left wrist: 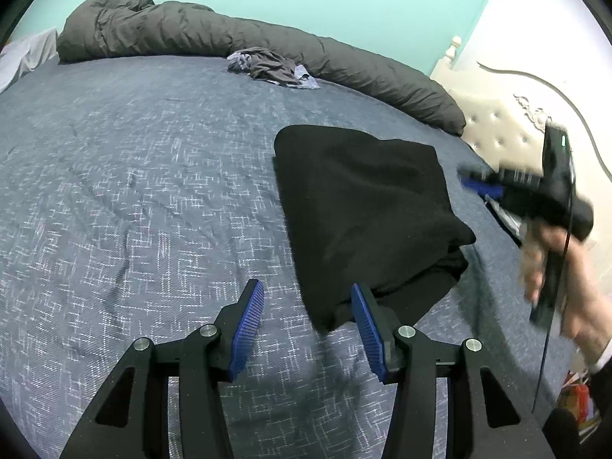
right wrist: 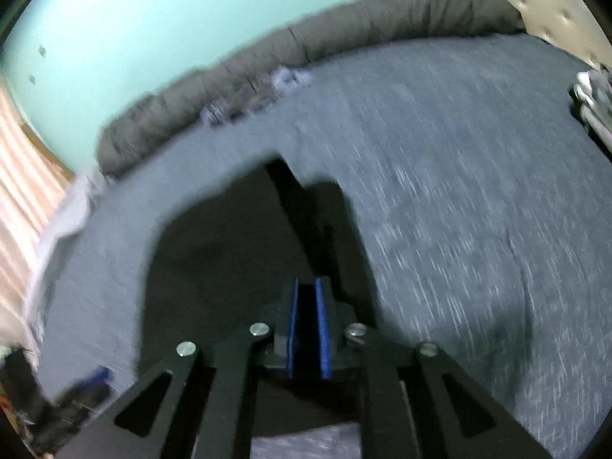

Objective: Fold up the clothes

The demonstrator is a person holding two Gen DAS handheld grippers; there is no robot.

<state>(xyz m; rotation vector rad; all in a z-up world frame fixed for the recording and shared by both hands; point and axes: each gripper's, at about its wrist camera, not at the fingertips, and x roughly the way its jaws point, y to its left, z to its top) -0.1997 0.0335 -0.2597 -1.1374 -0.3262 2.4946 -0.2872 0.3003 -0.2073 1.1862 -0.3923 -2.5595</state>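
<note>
A black garment (left wrist: 363, 199) lies folded on the blue-grey bed cover (left wrist: 134, 172). My left gripper (left wrist: 306, 290) is open just above the cover, and its right pad touches the garment's near corner. Nothing sits between its pads. A hand holds my right gripper (left wrist: 468, 179), blurred, just off the garment's right edge. In the right wrist view, the right gripper (right wrist: 306, 283) has its blue pads drawn almost together, leaving a narrow dark slit. The black garment (right wrist: 214, 252) spreads out beyond them, and I see no cloth pinched.
A rolled dark grey duvet (left wrist: 191, 34) lines the far side of the bed. A small heap of grey and pale clothes (left wrist: 267, 67) lies against it. A cream tufted headboard (left wrist: 497, 126) stands at the right. Pale folded items (right wrist: 593, 103) lie near it.
</note>
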